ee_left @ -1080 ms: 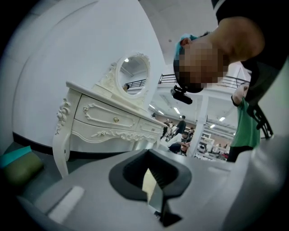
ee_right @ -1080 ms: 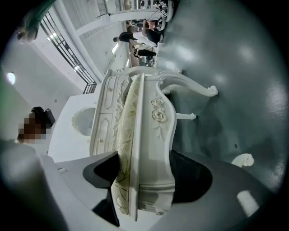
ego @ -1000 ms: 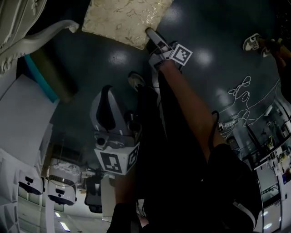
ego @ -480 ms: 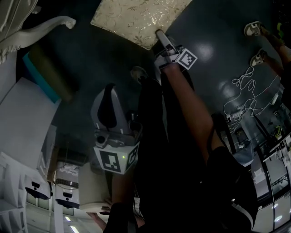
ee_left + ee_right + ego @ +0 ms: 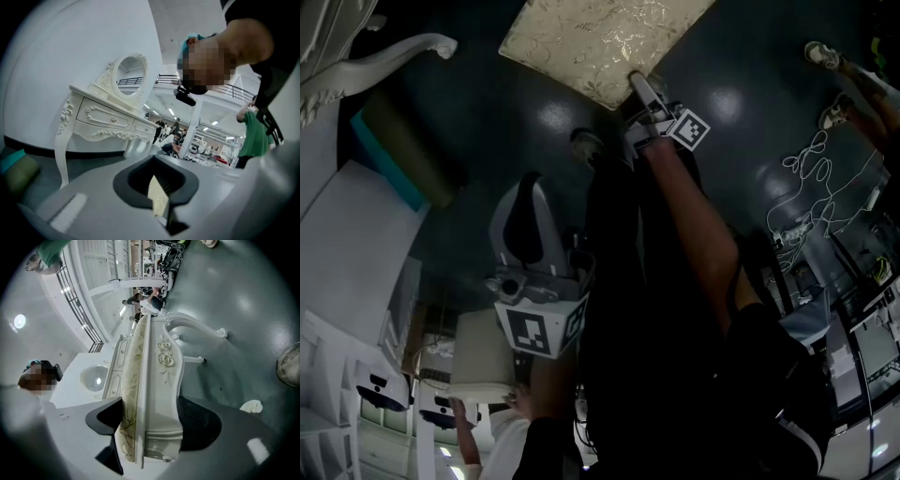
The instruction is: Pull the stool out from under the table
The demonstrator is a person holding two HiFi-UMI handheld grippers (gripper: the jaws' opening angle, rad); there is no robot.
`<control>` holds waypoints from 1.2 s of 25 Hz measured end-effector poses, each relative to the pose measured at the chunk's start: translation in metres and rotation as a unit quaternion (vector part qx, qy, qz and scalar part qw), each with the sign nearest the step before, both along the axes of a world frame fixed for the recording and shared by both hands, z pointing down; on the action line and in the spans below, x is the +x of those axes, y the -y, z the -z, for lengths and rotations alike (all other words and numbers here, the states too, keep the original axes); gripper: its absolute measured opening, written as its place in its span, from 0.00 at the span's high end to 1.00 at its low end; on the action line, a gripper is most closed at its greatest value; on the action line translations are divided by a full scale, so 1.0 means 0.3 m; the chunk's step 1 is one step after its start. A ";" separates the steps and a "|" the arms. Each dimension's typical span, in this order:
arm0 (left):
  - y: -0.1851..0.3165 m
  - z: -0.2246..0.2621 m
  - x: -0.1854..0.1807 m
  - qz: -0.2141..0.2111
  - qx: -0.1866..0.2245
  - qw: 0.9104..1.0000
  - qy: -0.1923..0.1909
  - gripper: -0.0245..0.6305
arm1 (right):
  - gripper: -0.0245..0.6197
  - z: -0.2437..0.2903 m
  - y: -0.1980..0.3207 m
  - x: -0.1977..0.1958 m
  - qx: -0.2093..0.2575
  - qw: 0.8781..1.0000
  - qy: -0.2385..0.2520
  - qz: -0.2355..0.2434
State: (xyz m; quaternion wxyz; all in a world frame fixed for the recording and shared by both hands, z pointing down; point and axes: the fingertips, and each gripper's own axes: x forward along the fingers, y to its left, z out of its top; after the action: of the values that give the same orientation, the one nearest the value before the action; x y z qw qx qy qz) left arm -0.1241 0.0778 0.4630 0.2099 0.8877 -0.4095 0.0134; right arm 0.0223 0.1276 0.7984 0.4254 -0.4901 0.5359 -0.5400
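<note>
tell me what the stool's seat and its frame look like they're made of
Stool seat: woven upholstery fabric, cream with a gold leaf pattern and a slight sheen. Stool frame: probably carved wood, though moulded resin is possible, painted glossy cream white, with raised rosettes on its side.

Right tongs point(image 5: 637, 82) touch the stool point(image 5: 600, 42) — left tongs point(image 5: 529, 180) hang apart.

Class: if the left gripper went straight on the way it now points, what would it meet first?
Most likely the far end of the table. Depth is unclear, though, so it might pass just beside that end.
</note>
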 end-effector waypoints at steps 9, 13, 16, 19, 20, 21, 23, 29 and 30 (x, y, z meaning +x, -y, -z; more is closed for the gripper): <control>0.021 0.027 0.025 0.022 -0.001 1.000 0.000 0.95 | 0.35 0.018 -0.002 0.002 -0.018 0.999 -0.005 0.030; 0.022 0.069 0.044 0.032 0.000 0.999 -0.003 0.95 | 0.34 0.039 -0.009 0.031 -0.039 0.999 -0.005 0.038; 0.022 0.105 0.047 0.040 -0.001 0.999 -0.004 0.95 | 0.35 0.058 -0.021 0.048 -0.057 0.997 -0.014 0.049; 0.038 0.141 0.038 0.052 -0.003 0.999 -0.004 0.95 | 0.37 0.077 -0.031 0.082 -0.076 0.996 -0.020 0.044; 0.047 0.155 0.036 0.057 -0.002 0.998 -0.004 0.95 | 0.39 0.084 -0.031 0.096 -0.083 0.995 -0.022 0.043; 0.056 0.171 0.035 0.061 0.000 0.998 -0.006 0.95 | 0.40 0.092 -0.031 0.110 -0.092 0.994 -0.027 0.043; 0.069 0.210 0.032 0.068 0.004 0.998 -0.007 0.95 | 0.50 0.116 -0.040 0.135 -0.111 0.992 -0.047 0.044; 0.093 0.336 0.016 0.089 0.009 0.996 -0.008 0.95 | 0.80 0.225 -0.068 0.167 -0.163 0.981 -0.084 0.056; 0.098 0.357 0.014 0.092 0.009 0.996 -0.009 0.95 | 0.93 0.247 -0.066 0.171 -0.174 0.979 -0.087 0.054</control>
State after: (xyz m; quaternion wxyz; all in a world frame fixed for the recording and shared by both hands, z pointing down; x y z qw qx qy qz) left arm -0.1200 0.0484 0.3560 0.2057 0.8484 -0.4875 -0.0175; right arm 0.0735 0.1474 0.7243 0.2552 -0.5719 0.4947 -0.6025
